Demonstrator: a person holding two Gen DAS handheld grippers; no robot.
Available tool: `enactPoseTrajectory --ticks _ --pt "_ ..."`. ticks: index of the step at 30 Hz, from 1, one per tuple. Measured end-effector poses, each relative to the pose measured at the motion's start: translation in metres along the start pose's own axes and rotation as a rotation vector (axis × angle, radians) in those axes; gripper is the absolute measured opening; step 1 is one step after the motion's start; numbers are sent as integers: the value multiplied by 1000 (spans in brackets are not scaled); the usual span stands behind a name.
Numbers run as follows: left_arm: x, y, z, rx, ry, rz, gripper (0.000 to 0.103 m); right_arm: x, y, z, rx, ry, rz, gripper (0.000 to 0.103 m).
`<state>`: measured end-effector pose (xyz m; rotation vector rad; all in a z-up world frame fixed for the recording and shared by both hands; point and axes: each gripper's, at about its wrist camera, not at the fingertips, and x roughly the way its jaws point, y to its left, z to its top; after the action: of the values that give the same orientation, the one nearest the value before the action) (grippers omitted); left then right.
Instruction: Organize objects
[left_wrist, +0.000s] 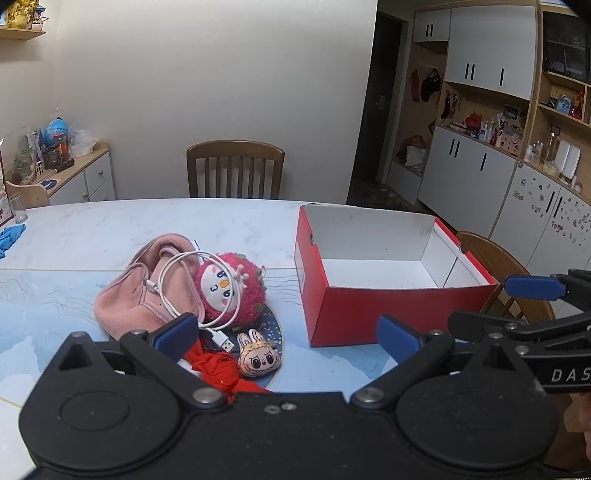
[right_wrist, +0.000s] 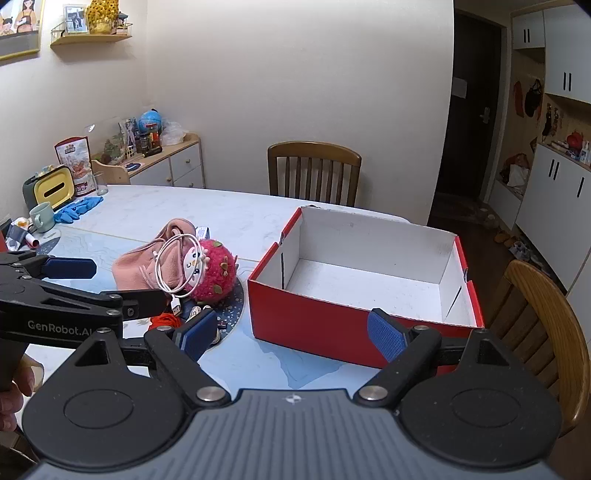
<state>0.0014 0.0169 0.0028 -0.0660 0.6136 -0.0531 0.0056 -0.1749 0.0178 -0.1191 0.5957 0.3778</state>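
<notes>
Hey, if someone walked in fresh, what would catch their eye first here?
Probably the open red box, white inside and with nothing in it, on the right of the table. Next, the pile to its left: a fuzzy pink plush leaning on a pink pouch, with a white cable looped over both.

The red box (right_wrist: 354, 325) stands open-topped and bare inside, reachable from above. A strip of bare counter (left_wrist: 291, 295) separates it from the pile: pink pouch (left_wrist: 147, 288), looped cable (left_wrist: 192, 288), fuzzy toy (left_wrist: 231, 291)
</notes>
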Motion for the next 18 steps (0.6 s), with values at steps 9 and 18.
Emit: enactPoseTrajectory --ticks 9,18 --pt "0 6 0 -1 -8 -19 102 1 3 -1 -1 -1 -1 89" --pt "2 13 2 -3 -8 -33 102 5 17 0 2 1 -22 89"
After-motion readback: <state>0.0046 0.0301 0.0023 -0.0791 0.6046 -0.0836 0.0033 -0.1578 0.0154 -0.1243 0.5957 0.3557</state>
